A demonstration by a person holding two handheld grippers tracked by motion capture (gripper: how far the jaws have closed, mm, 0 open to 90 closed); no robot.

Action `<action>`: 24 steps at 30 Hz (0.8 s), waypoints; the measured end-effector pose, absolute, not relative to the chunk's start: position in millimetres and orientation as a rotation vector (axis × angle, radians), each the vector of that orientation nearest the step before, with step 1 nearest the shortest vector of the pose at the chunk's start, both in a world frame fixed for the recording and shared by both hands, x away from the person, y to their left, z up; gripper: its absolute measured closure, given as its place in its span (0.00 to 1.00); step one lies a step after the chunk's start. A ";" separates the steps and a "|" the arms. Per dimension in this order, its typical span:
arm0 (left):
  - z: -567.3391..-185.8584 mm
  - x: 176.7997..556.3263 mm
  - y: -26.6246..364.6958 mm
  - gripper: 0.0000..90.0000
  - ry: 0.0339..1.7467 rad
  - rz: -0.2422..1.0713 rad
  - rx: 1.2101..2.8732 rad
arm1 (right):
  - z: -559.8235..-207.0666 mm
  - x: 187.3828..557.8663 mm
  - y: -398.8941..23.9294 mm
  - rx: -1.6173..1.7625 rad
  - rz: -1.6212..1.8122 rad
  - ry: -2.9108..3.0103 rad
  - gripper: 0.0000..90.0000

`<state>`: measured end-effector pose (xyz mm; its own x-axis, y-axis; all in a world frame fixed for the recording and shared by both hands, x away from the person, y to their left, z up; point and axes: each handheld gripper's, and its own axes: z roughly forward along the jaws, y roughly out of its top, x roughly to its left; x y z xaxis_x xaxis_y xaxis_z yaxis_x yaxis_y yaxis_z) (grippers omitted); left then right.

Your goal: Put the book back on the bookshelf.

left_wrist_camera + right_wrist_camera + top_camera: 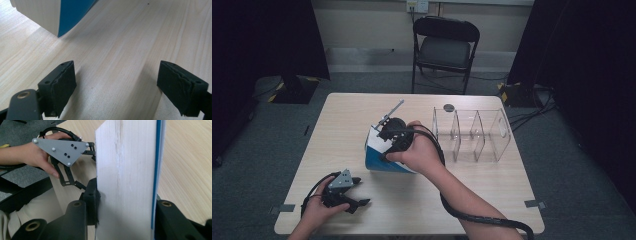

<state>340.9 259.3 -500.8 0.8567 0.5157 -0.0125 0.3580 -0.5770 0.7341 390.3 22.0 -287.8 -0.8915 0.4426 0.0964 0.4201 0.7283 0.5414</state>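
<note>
The book (384, 159), blue-and-white cover and pale page block, sits near the middle of the table (492, 190), tipped up on its lower edge rather than lying flat. In the right gripper view its page edge (125, 182) stands tall between the two black jaws, blue cover running down one side, and the pads press it from both flanks — a firm clamp on the thick of the book. That's the right gripper (394, 137) up top in the high view, hand wrapped round it, cable trailing back along the forearm.

Down at the near left corner, the left gripper (346, 192) rests low over the wood, well apart from the book. Its jaws stand spread with bare table between the pads (62, 82), nothing in them; a blue corner of the book (72, 15) shows just ahead.

To the right of the book stands a clear acrylic divider rack (472, 134), with a small dark disc (449, 107) behind it. A black folding chair (444, 47) waits beyond the far edge.
</note>
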 end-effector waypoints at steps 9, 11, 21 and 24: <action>-500.9 340.3 259.1 0.17 0.636 0.261 2.241 | -283.7 402.9 25.6 0.694 0.900 2.891 0.66; -500.9 340.2 259.1 0.16 0.637 0.261 2.241 | -281.5 404.8 29.6 0.655 0.891 2.877 0.65; -500.9 340.1 259.2 0.17 0.638 0.261 2.240 | -280.6 412.2 34.9 0.612 0.899 2.882 0.65; -501.0 340.0 259.2 0.17 0.638 0.260 2.239 | -280.2 416.3 34.8 0.605 0.919 2.871 0.65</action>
<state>340.0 259.2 -501.0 0.8530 0.5217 -0.0151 0.3624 -0.5712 0.7365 416.3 34.8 -280.2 -0.9204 0.3871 0.0548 0.3469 0.7440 0.5711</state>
